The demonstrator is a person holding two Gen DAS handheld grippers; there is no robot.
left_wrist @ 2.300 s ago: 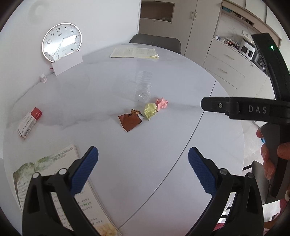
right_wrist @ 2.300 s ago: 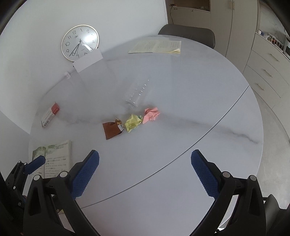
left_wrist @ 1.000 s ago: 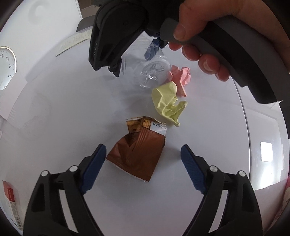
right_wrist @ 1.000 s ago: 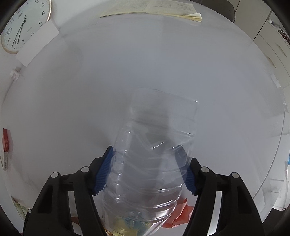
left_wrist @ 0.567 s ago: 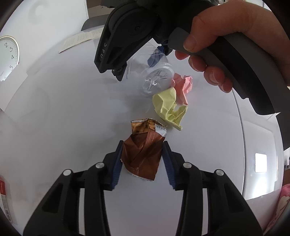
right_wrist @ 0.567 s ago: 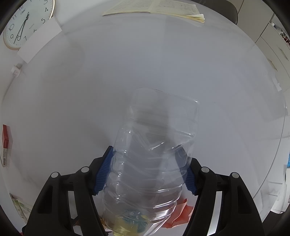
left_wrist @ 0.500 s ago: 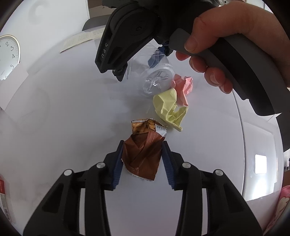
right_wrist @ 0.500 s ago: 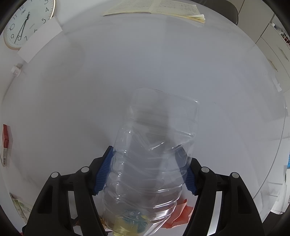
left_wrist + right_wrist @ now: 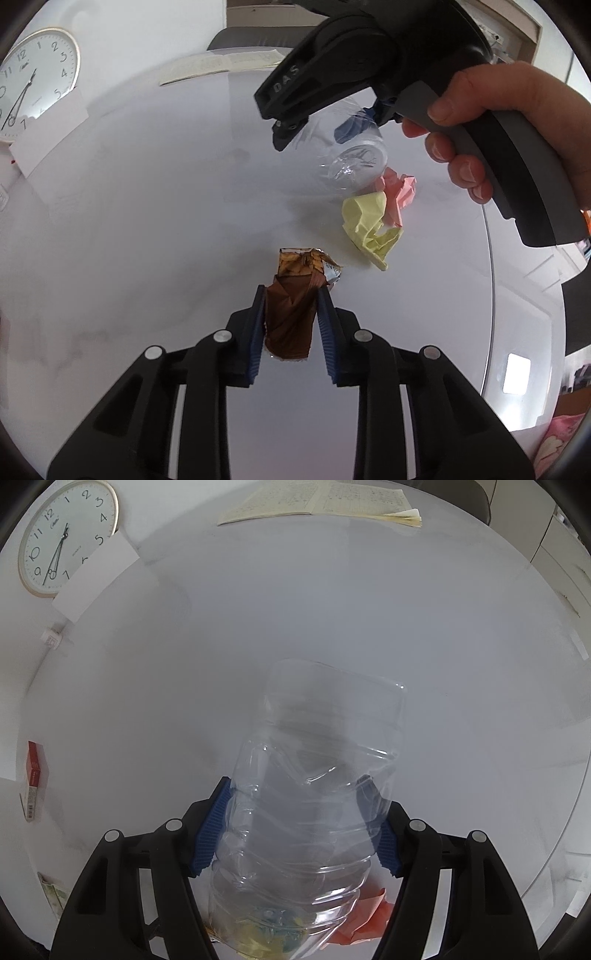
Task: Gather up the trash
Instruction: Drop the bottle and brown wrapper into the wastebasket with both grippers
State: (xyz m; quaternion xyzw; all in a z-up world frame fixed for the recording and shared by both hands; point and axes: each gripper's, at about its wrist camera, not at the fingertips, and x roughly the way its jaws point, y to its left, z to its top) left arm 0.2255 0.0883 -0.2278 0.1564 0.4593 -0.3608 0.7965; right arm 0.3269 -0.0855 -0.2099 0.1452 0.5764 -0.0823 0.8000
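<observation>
Collect trash, stock at this moment

- Brown wrapper (image 9: pixel 290 317): torn snack packet, foil lip showing at its far end. Lies toward the middle of the round white table (image 9: pixel 147 221), between the blue pads of the left gripper (image 9: pixel 291 325). The jaws have just been closing and now stand narrow with the pads against both sides of the packet, which is creased between them. Not clearly lifted off the surface. Status: gripped, not yet carried off
- Clear plastic bottle (image 9: pixel 314 805): empty, crumpled, cut open at its far end. Clamped across its ribbed body by the right gripper (image 9: pixel 295 827), jaws fairly wide to fit it, near the table's middle. Whether its base rests on the tabletop cannot be told. Status: gripped
- Yellow paper ball (image 9: pixel 371 225): loose, just beyond the wrapper, touching the pink one. Status: untouched
- Pink paper ball (image 9: pixel 399 192): loose, beside the bottle's base, toward the table's right-hand rim. Status: untouched
- Bin or bag for the trash: none in view

Reckoning: two of four pieces in hand, none deposited; roughly the early part of the job, with both paper balls left
</observation>
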